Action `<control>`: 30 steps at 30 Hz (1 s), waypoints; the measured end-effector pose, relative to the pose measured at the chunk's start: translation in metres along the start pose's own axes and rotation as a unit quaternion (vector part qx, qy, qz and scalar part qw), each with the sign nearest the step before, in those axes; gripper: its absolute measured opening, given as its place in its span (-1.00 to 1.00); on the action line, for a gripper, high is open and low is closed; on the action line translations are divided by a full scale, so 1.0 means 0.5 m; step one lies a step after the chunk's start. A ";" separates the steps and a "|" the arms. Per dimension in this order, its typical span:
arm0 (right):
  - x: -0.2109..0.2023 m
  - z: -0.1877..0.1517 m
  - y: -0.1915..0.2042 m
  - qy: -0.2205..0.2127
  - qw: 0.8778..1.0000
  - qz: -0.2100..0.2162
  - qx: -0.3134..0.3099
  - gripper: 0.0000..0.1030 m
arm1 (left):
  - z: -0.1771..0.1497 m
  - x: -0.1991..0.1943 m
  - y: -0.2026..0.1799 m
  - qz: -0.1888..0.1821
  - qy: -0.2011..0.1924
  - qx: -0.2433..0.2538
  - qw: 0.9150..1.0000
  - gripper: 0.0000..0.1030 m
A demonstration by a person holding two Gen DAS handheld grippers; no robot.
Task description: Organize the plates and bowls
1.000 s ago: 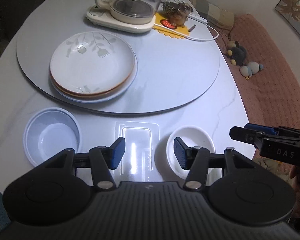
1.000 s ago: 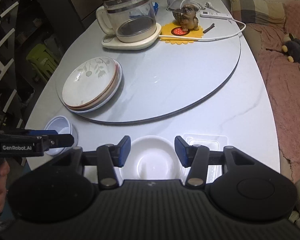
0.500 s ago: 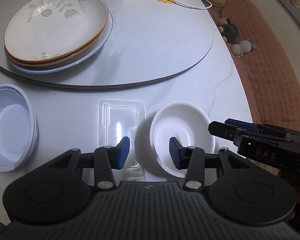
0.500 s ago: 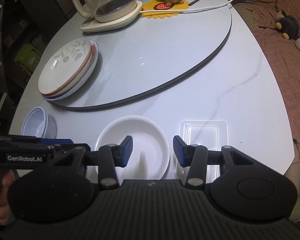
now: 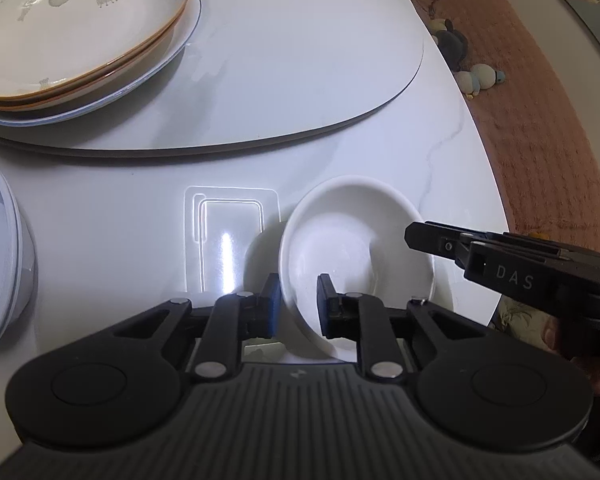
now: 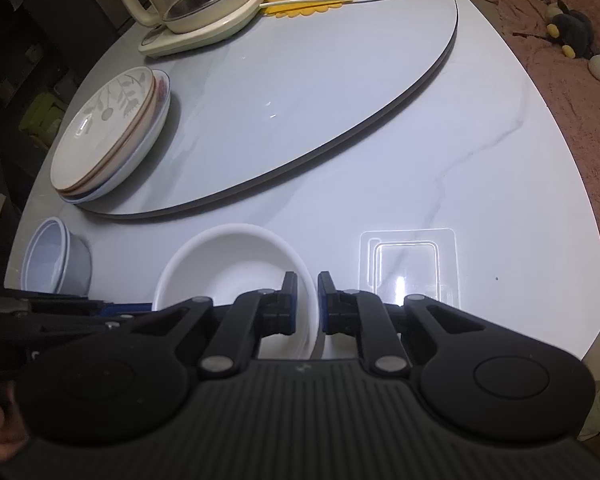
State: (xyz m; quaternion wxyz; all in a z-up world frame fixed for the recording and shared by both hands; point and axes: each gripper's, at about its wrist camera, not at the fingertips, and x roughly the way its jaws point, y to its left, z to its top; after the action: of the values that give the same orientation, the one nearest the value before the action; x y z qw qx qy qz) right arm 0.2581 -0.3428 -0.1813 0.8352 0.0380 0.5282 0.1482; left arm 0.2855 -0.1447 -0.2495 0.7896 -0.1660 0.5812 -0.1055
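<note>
Left wrist view: both tools, spread wide a second ago, now pinch opposite rims of the shallow white ceramic bowl (image 5: 356,248) on the white marble tabletop (image 5: 100,200), left tool (image 5: 298,300) and right tool (image 6: 307,300) clenched, so lifting toward stacking seems next.

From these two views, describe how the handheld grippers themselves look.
Both the left gripper and right gripper are matte black with ribbed bodies, round side discs, silver pivot screws and blue finger pads. The right gripper's side reads "DAS". No cables or sleeves are visible.
</note>
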 end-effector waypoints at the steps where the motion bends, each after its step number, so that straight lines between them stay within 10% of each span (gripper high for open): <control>1: -0.003 0.000 0.000 0.001 1.000 0.002 0.003 -0.74 | 0.001 -0.004 0.001 -0.001 0.000 -0.004 1.000 -0.57; 30: -0.166 0.018 0.060 -0.025 0.998 0.051 0.004 -0.73 | 0.010 -0.209 -0.009 -0.023 -0.031 -0.043 0.998 -0.57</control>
State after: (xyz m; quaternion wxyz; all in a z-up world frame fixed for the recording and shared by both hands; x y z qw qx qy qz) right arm 0.2270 -0.3371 -0.0987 0.8392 0.0719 0.5055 0.1872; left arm 0.2587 -0.1108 -0.1543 0.7970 -0.2160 0.5563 -0.0930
